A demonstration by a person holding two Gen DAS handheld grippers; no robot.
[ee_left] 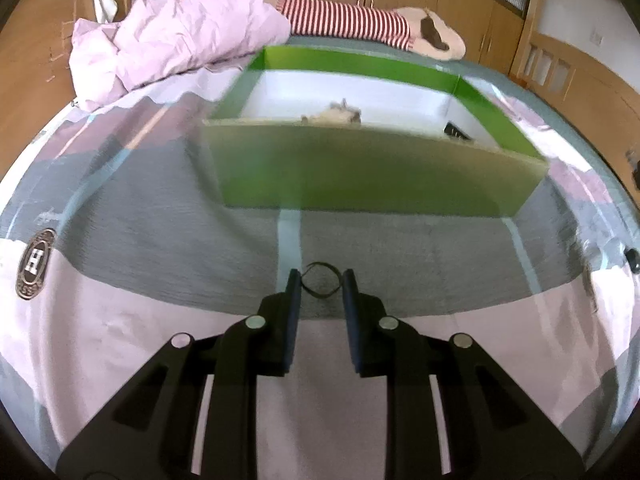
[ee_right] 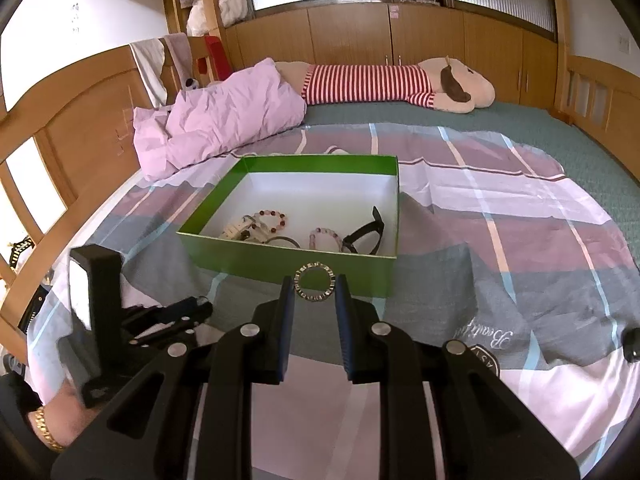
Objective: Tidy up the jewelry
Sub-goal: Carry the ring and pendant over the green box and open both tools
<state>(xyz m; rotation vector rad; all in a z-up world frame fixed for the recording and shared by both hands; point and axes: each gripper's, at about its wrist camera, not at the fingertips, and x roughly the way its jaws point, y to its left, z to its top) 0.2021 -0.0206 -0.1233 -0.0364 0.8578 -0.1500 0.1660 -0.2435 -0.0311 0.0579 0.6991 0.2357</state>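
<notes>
Left tool (ee_left: 319,280) clenching black loop (ee_left: 320,280), right tool (ee_right: 313,283) clenching lettered ring (ee_right: 313,282), writing unreadable

Bright window daylight; left view motion-blurred, both views bent at fisheye edges.

Left wrist view motion-blurred: green box (ee_left: 360,168) near wall hides most contents, pale item (ee_left: 336,115) inside unidentifiable. Dark object (ee_right: 633,345) cut off at right wrist frame's edge.
</notes>
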